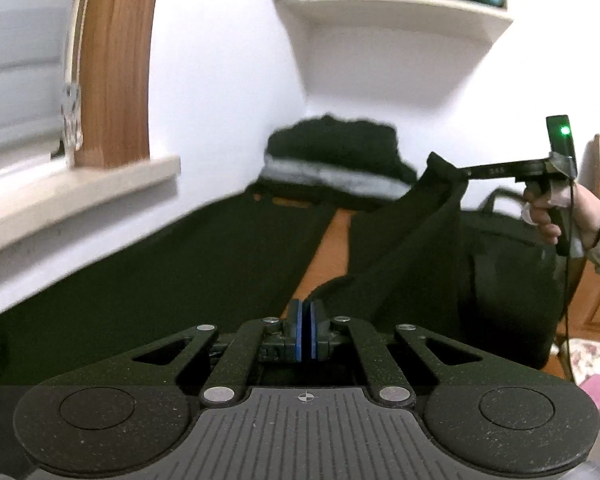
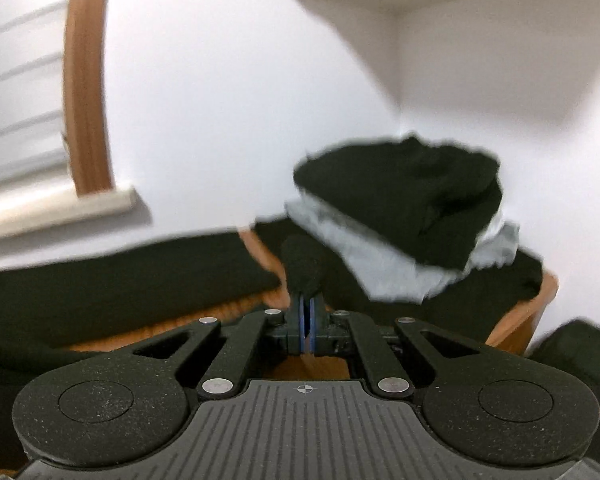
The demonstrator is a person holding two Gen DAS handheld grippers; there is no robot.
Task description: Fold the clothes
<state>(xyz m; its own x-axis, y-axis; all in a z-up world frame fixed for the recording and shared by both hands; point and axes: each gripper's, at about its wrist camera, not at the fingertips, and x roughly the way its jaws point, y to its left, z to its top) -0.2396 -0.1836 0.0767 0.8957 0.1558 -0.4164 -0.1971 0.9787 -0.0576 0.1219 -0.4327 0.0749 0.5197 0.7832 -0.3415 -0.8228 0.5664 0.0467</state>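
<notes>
Both jaws shut on dark garment [image 1: 400, 248]

Ahead of the jaws, the orange wooden tabletop [image 1: 336, 236] carries a spread black garment [image 1: 204, 252] and a folded black-and-grey clothes pile [image 2: 404, 216].

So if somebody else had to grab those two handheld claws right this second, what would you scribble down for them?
Left gripper: shut on the dark garment, pinching its near edge low over the wooden table.
Right gripper: shut on the same garment, holding a corner lifted so the cloth hangs in a slope down to the table.
Stack of folded clothes, black on grey, sits in the far corner by the wall.
Done: both corners gripped, one side raised.
Left: probably carry the lifted side over, lay it flat, finish the fold, add it to the stack.
</notes>
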